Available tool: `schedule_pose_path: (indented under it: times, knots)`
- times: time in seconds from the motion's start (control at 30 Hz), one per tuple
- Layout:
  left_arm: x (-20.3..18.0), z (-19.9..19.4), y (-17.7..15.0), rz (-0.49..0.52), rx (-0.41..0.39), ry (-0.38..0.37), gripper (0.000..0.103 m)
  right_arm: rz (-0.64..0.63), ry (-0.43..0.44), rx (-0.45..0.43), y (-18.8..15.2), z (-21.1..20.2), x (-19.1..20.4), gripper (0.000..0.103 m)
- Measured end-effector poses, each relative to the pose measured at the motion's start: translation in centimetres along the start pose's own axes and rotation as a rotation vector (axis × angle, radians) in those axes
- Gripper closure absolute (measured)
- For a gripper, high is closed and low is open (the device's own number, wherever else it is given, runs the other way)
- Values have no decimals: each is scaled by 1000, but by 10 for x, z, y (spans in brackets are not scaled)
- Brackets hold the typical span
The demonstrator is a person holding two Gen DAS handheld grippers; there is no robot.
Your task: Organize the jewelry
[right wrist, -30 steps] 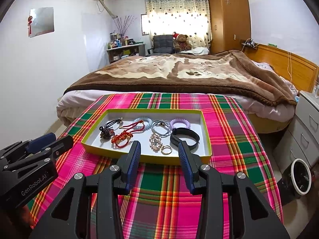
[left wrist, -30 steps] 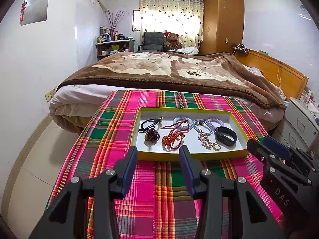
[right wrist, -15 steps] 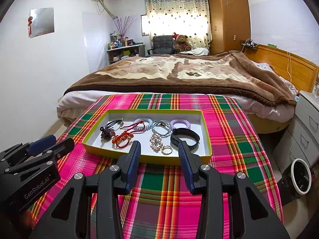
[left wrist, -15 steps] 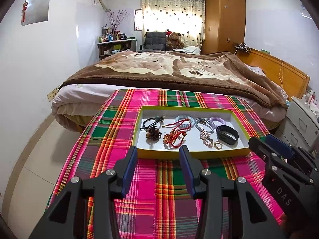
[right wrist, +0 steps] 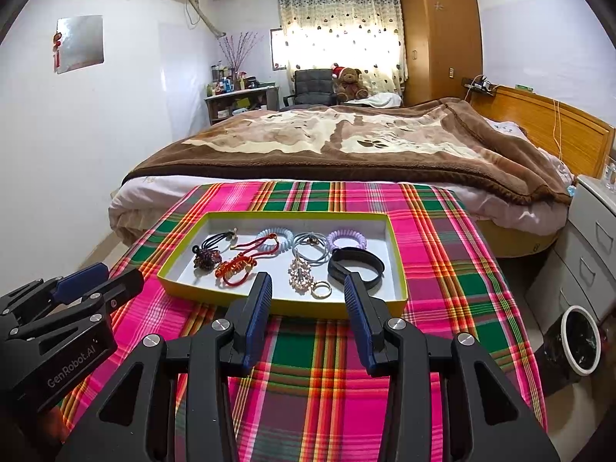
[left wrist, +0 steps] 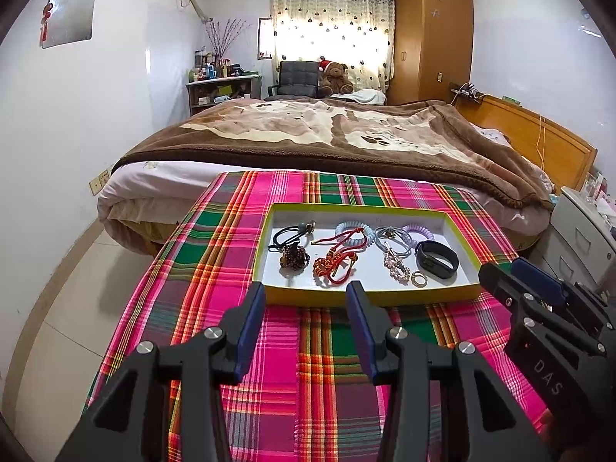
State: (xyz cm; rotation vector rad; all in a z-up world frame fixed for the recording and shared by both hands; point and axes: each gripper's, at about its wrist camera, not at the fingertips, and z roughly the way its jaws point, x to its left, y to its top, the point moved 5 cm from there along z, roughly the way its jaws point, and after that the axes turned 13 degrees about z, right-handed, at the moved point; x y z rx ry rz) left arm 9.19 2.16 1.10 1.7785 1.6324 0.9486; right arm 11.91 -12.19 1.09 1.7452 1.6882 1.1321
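Note:
A shallow yellow-rimmed tray (left wrist: 369, 295) (right wrist: 277, 305) sits on a plaid cloth. In it lie a black hair tie (left wrist: 289, 233), a dark bead bracelet (left wrist: 294, 258), a red knotted cord (left wrist: 335, 263) (right wrist: 236, 265), spiral hair ties (left wrist: 417, 232) (right wrist: 345, 238), a pearl chain (left wrist: 396, 265), a gold ring (left wrist: 419, 278) (right wrist: 321, 289) and a black band (left wrist: 439, 260) (right wrist: 356, 265). My left gripper (left wrist: 306, 296) is open and empty, just short of the tray's near rim. My right gripper (right wrist: 307, 287) is open and empty, its tips over the near rim.
The plaid-covered table (left wrist: 215, 277) stands at the foot of a bed with a brown blanket (left wrist: 327, 134). A white drawer unit (right wrist: 593, 238) and a waste bin (right wrist: 579, 340) stand to the right. Tiled floor (left wrist: 57, 308) lies to the left.
Both grippers have drawn back slightly and risen, so the tray sits a little farther off. Both stay open. The jewelry has not moved.

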Motion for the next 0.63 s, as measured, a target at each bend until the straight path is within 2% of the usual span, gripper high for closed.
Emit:
schedule_pose_path:
  times: [0.63]
  knots:
    - [1, 0, -3, -6, 15, 10, 58, 0, -6, 4, 0, 1, -1, 63]
